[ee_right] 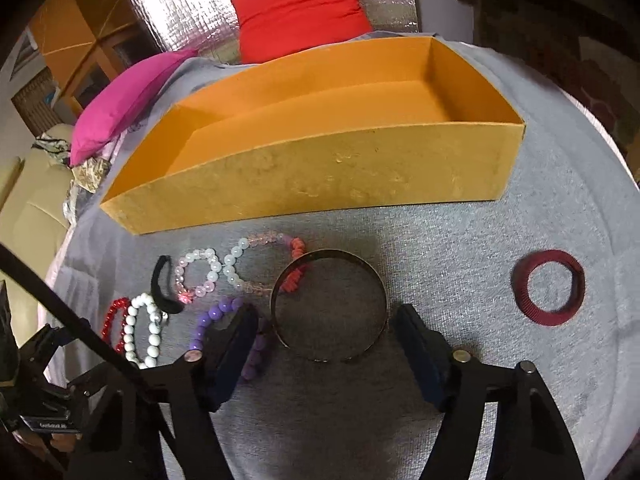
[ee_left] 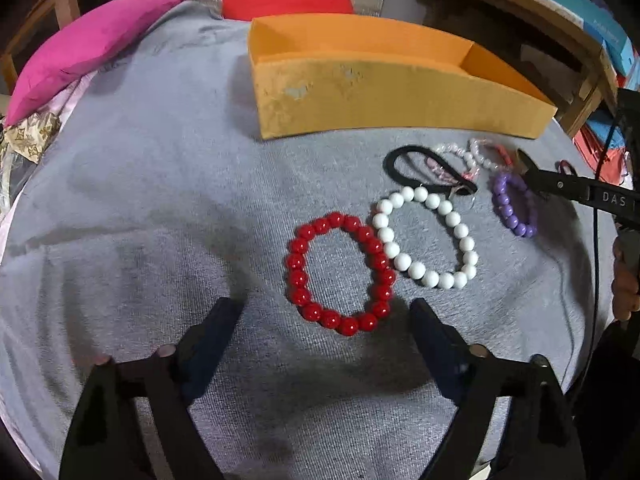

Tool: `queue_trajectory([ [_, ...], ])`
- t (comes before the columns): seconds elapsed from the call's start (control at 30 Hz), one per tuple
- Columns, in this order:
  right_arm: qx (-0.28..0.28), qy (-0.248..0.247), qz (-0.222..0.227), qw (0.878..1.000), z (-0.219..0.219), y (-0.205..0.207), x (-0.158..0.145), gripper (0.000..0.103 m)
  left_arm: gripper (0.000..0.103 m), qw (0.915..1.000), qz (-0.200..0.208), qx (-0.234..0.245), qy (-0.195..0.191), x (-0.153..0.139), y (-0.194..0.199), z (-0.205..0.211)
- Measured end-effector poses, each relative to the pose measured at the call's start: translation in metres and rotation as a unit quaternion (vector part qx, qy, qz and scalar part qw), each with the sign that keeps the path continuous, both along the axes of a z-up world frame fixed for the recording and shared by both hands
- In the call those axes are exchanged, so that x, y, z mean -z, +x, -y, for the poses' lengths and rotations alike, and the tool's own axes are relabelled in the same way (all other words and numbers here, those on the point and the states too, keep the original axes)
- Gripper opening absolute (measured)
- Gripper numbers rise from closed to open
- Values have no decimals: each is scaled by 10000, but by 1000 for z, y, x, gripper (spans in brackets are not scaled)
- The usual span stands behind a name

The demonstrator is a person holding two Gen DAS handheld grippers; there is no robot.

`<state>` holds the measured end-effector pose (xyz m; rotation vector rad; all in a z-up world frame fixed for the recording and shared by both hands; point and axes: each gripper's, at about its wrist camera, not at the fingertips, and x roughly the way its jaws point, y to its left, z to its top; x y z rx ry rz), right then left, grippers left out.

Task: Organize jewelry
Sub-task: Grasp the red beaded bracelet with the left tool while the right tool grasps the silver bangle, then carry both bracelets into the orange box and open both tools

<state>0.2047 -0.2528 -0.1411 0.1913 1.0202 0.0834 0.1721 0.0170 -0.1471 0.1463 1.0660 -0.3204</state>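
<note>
Bracelets spread on grey cloth (ee_left: 160, 200) before orange box (ee_left: 360, 96). Left wrist: left tool (ee_left: 326, 312) open, straddling red bracelet (ee_left: 340, 274). Right wrist: right tool (ee_right: 326, 320) open around metal bangle (ee_right: 329, 304), one finger over purple bracelet (ee_right: 212, 320).

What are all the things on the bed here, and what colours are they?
orange box: 1, orange, far side of the grey cloth, nothing visible inside
red bead bracelet: 1, red, flat on the cloth, touching the white one
white bead bracelet: 1, white, right of the red one
purple bead bracelet: 1, purple, right of the white one
black hair tie: 1, black, beyond the white bracelet
clear and pink bead bracelets: 2, pale, near the box
metal bangle: 1, dark metal, between the right tool's fingers
maroon ring: 1, dark red, alone at right
pillows: 2, red and pink, behind the box
grey cloth: 1, grey, under everything
left tool: open, near the red bracelet
right tool: open around the bangle
</note>
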Motion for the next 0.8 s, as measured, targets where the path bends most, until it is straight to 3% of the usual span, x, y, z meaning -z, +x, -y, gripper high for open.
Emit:
queue_trajectory([
  [0.03, -15, -48, 29, 10000, 0, -1, 0, 64, 86, 10000, 36, 12, 15, 0, 0, 1],
  [0.13, -49, -118, 99, 9999, -2, -1, 0, 64, 78, 10000, 89, -25, 39, 0, 2, 3],
  [0.2, -101, -236, 142, 9996, -4, -1, 0, 64, 64, 9999, 133, -103, -13, -2, 8, 3],
  [0.33, -159, -351, 216, 9990, -8, -1, -1, 63, 47, 9994, 153, -281, -100, -3, 19, -4],
  [0.5, -301, -317, 428, 9981, -4, -10, -1, 63, 11, 9983, 170, -521, -192, -6, 25, -18],
  [0.8, -49, -209, 775, 9968, -8, -35, 0, 63, 10, 9974, 320, -442, -477, -18, 21, -15],
])
